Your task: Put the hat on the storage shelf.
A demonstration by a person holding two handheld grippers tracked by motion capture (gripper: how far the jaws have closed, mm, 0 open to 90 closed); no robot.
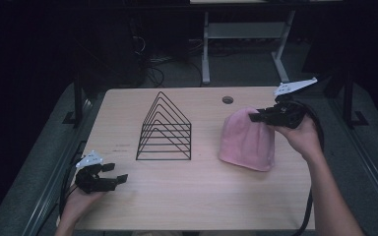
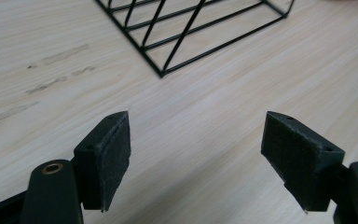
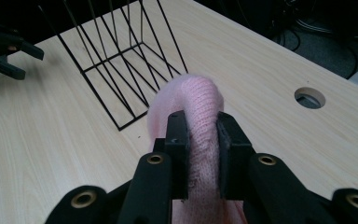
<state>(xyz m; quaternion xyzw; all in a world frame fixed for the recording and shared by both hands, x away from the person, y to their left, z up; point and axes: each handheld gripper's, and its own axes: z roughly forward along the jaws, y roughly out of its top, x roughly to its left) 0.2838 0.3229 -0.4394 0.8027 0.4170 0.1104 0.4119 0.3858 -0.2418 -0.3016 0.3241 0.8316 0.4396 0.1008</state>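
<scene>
A pink knitted hat point(image 1: 246, 140) lies on the right half of the wooden table point(image 1: 197, 196). My right gripper point(image 1: 255, 117) is shut on the hat's top end, and in the right gripper view a fold of the pink hat point(image 3: 198, 105) is pinched between the two jaws of that gripper point(image 3: 200, 140). A black wire rack point(image 1: 165, 129) made of triangular frames stands at the table's middle. My left gripper point(image 1: 116, 173) rests at the front left, open and holding nothing. In the left gripper view its pads point(image 2: 106, 158) stand wide apart over bare wood, with the rack's corner point(image 2: 161, 72) ahead.
A round cable hole point(image 1: 228, 100) sits in the table near the far edge, behind the hat. Beyond the table stand a desk frame point(image 1: 243, 34) and floor cables point(image 1: 155, 69). In the right gripper view the left gripper point(image 3: 9, 51) shows far off at top left.
</scene>
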